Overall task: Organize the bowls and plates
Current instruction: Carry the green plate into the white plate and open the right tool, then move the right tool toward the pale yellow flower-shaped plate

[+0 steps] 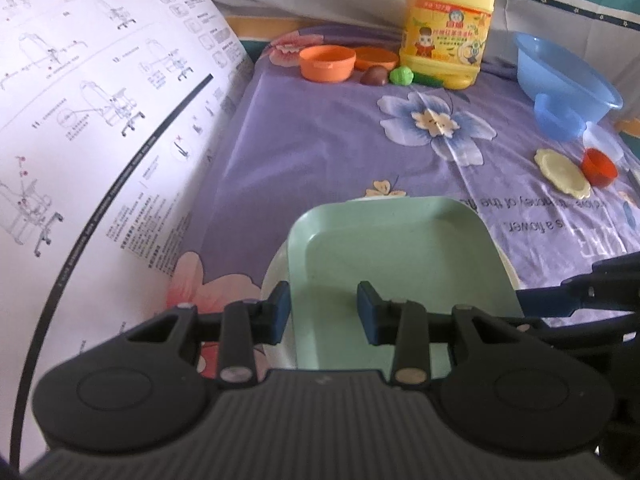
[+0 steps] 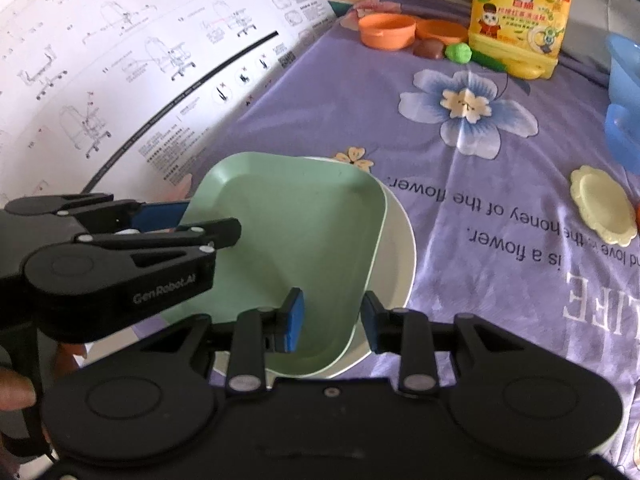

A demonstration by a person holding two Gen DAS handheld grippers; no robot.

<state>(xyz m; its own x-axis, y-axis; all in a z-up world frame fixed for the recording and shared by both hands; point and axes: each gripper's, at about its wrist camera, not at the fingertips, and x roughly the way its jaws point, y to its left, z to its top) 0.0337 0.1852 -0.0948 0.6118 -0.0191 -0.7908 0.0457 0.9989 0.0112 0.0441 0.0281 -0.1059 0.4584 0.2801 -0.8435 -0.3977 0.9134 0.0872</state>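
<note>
The left gripper sits closest, its jaws astride the near-left rim of the green plate, one pad outside the rim and one over the plate floor; whether the pads actually pinch the rim I cannot tell, since a gap seems to show around it. The right gripper does the same on the opposite edge, one pad inside the plate, one outside, and again a firm grip cannot be confirmed. The green plate lies on top of a white plate, both on the purple floral sheet (this looks like a bed, not a desk). So one stack appears formed, or nearly so. Much seems left: an orange bowl and an orange dish sit far back by the yellow bottle, two blue bowls lean together at the right, and a cream plate lies flat beside a red cup. I judge the task as early, with most pieces still scattered well apart.
</note>
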